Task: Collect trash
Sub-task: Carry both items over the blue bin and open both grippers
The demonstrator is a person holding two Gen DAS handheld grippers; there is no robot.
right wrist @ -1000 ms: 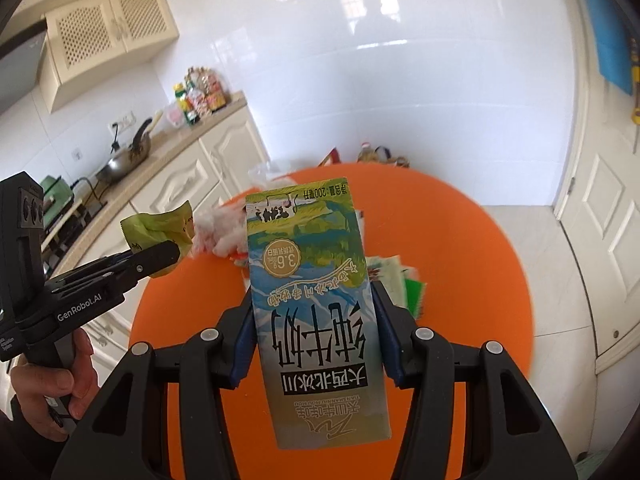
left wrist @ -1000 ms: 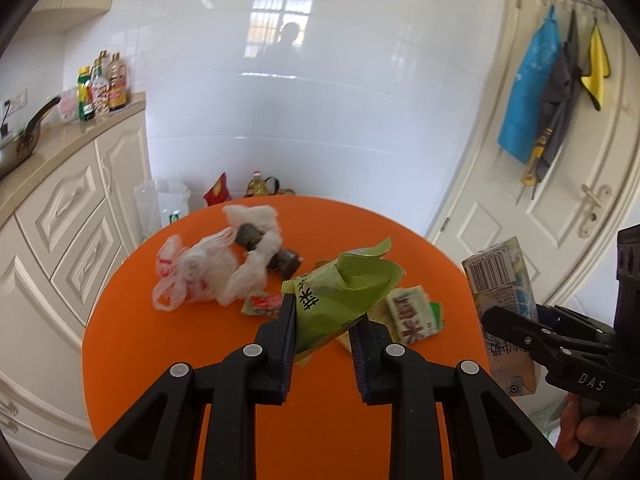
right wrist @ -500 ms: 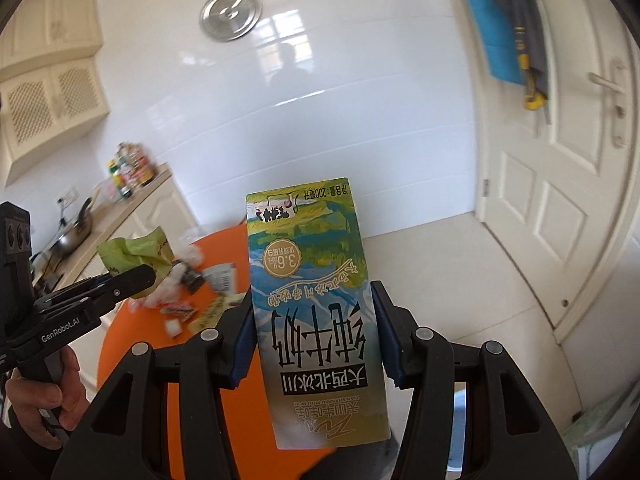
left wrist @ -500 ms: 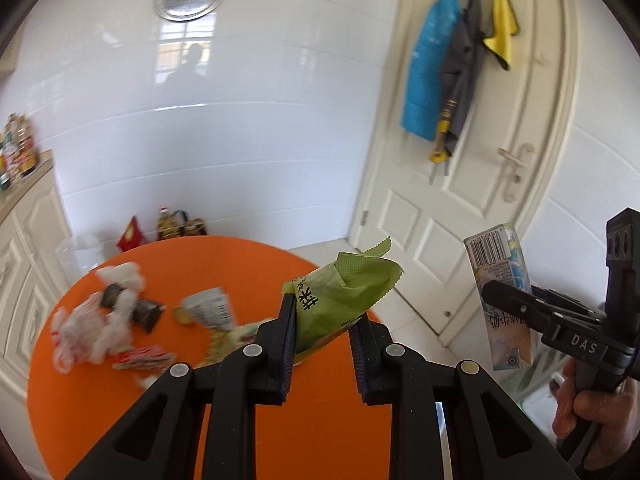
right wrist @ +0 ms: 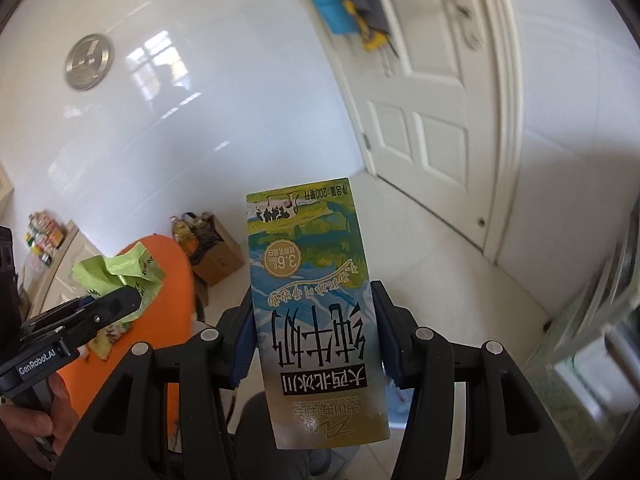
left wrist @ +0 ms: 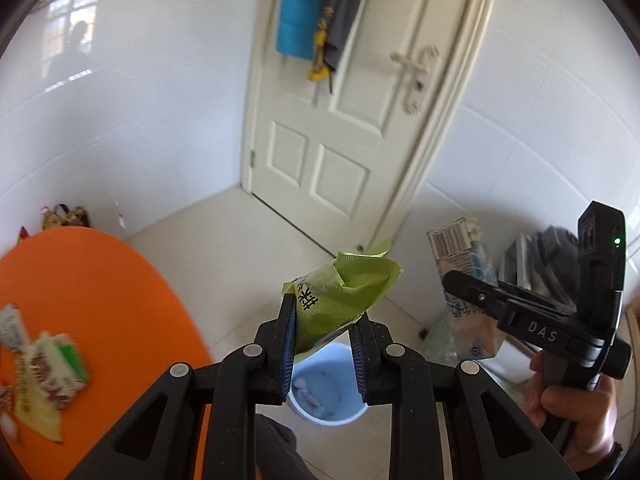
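My left gripper (left wrist: 322, 322) is shut on a crumpled green wrapper (left wrist: 340, 294) and holds it in the air above a light blue bin (left wrist: 326, 396) on the floor. My right gripper (right wrist: 314, 330) is shut on a milk carton (right wrist: 312, 304), held upside down. The carton (left wrist: 466, 280) and right gripper also show at the right of the left wrist view. The wrapper (right wrist: 120, 270) shows at the left of the right wrist view. More wrappers (left wrist: 44, 376) lie on the orange table (left wrist: 100, 300).
A white door (left wrist: 352, 120) with hanging cloths stands ahead. A cardboard box (right wrist: 216, 254) with bottles sits on the floor by the wall. White tiled floor lies between table and door. Dark and glass items stand at the right (left wrist: 536, 256).
Both grippers have swung right, away from the table toward the door, still holding wrapper and carton. The blue bin has come into view under the left gripper.
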